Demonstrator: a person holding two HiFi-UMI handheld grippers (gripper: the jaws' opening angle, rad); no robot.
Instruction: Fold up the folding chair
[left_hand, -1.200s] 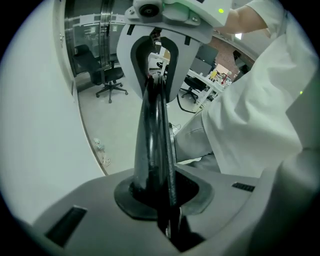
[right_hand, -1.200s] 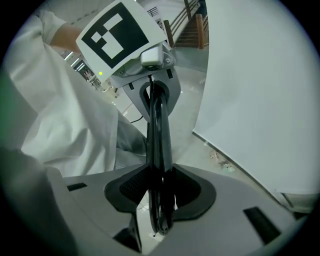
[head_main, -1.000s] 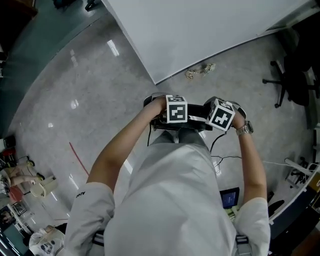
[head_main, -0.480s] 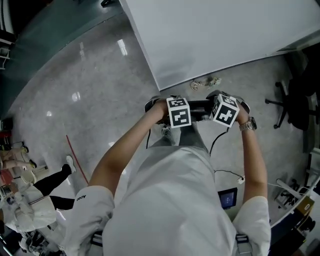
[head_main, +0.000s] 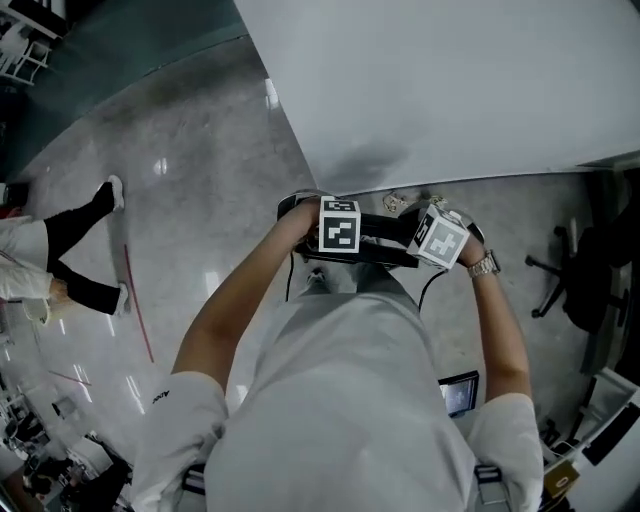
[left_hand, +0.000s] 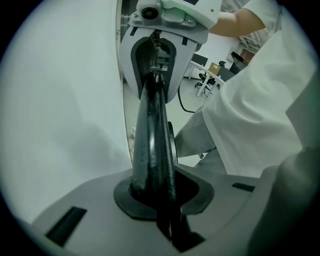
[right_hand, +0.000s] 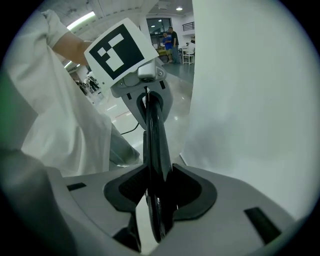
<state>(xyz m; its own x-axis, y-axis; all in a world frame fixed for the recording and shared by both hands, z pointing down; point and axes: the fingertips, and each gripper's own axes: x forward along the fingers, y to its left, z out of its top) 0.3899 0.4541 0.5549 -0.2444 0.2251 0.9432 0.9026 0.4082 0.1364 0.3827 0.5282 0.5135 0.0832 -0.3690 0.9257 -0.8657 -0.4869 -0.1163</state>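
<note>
Grips black folding chair (head_main: 386, 224) with left gripper (left_hand: 152, 192), jaws narrow, pads pressing. Grips same chair with right gripper (right_hand: 157, 192), jaws wider. Holds beside white wall (head_main: 450, 80).

Surroundings only:
- Grey polished floor (head_main: 200, 180) with glare spots. A darker teal strip (head_main: 120, 50) runs along the top left.
- Big white wall panel (head_main: 450, 80) fills the top and meets the floor. Small pale scraps (head_main: 395, 203) lie at its base.
- Thin red line (head_main: 135, 305) on the floor at left.
- Bystander's legs (head_main: 75, 255) just beside that line, in dark trousers and white shoes.
- Black office chair (head_main: 575, 285) at far right.
- Lit tablet screen (head_main: 459, 394) low right.
- Right gripper view: people standing (right_hand: 170, 37) far back, and a ceiling strip light (right_hand: 80, 21).
- Left gripper view: cardboard box (left_hand: 216, 68) in the background.
</note>
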